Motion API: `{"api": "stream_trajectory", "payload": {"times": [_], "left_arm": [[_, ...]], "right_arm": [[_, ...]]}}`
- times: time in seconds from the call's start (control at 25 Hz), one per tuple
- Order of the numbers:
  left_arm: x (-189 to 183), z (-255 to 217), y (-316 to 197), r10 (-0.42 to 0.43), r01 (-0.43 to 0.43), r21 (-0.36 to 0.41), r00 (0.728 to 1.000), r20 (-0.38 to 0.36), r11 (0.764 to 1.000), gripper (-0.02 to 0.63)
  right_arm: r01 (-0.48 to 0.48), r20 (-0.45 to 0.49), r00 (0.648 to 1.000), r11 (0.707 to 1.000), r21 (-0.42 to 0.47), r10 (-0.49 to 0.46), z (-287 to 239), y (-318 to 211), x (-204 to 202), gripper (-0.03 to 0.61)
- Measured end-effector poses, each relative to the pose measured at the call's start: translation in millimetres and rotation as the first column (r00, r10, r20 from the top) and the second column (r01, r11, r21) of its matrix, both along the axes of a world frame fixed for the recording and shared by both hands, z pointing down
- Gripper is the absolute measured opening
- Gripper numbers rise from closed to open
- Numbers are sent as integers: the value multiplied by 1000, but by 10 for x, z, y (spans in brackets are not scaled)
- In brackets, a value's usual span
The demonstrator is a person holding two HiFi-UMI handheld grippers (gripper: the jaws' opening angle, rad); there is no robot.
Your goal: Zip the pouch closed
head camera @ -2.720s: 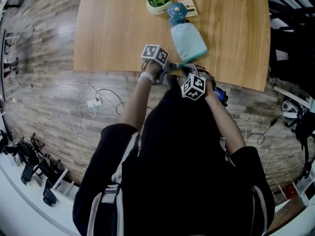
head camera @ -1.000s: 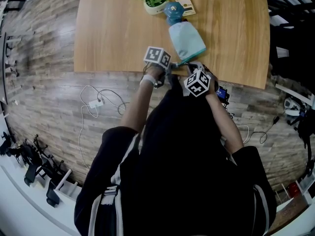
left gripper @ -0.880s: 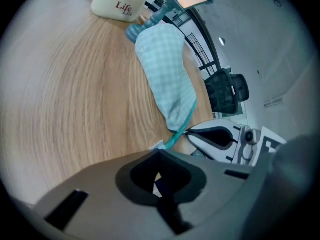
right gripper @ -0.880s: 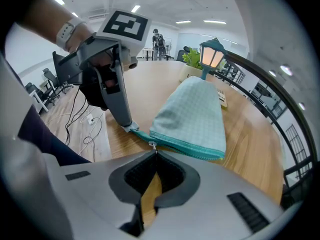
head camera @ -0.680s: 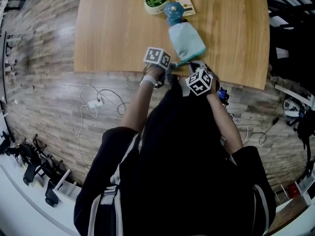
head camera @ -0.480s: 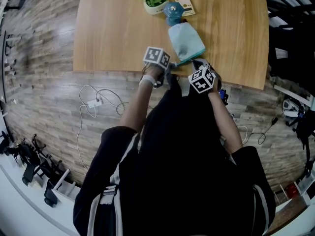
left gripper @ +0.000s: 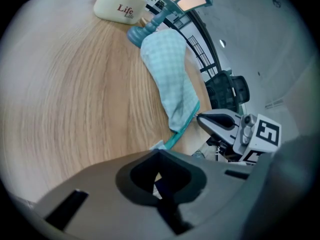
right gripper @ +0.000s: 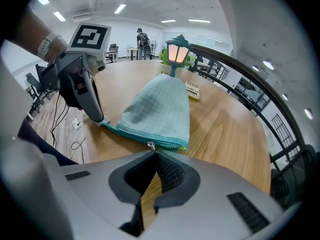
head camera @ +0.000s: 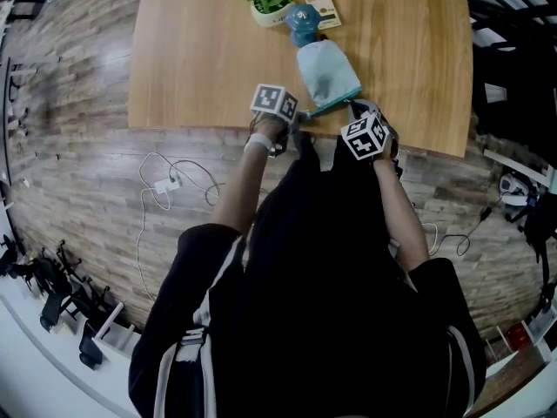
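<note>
Pouch [head camera: 329, 75] lies at the near edge of the table [head camera: 200, 50]. Left gripper [right gripper: 101, 119] clamps its left end tab [right gripper: 105, 122]. Right gripper [right gripper: 155, 153] pinches the zip pull [right gripper: 151, 144], which sits part-way along. Judged mid-zip: next, draw the pull right to the end.

Teal pouch [head camera: 328, 74] between left tongs [head camera: 299, 117], right tongs [head camera: 352, 106]

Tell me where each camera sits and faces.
Head view: on the head, steeply down at the table; torso, arms show.
Left gripper view: on left gripper, along the pouch toward the lamp; own jaws show.
Right gripper view: on right gripper, at the pouch's zipper pull; own jaws show.
Gripper views share the pouch and show each other's gripper.
</note>
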State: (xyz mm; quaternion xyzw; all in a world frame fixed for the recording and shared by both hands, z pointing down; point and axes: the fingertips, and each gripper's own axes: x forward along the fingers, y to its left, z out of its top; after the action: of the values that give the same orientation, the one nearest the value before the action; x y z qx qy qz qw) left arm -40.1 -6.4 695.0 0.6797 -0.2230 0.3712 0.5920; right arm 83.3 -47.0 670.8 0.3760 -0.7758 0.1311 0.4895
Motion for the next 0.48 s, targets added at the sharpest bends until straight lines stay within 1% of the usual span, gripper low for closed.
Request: {"api": "stream_trajectory", "payload": {"times": [0.36,0.48], "left_arm": [[5,-1,0,1,-1,1,1000,-2,1000,-3],[-11,-1,2,1,-1,-1,1000,-3,1000,-3]], "right_arm": [[-74,-12,997,997,21,74,-48,-149,270,14],[-78,-16,997,997,27,79,-70,-195,328,14]]}}
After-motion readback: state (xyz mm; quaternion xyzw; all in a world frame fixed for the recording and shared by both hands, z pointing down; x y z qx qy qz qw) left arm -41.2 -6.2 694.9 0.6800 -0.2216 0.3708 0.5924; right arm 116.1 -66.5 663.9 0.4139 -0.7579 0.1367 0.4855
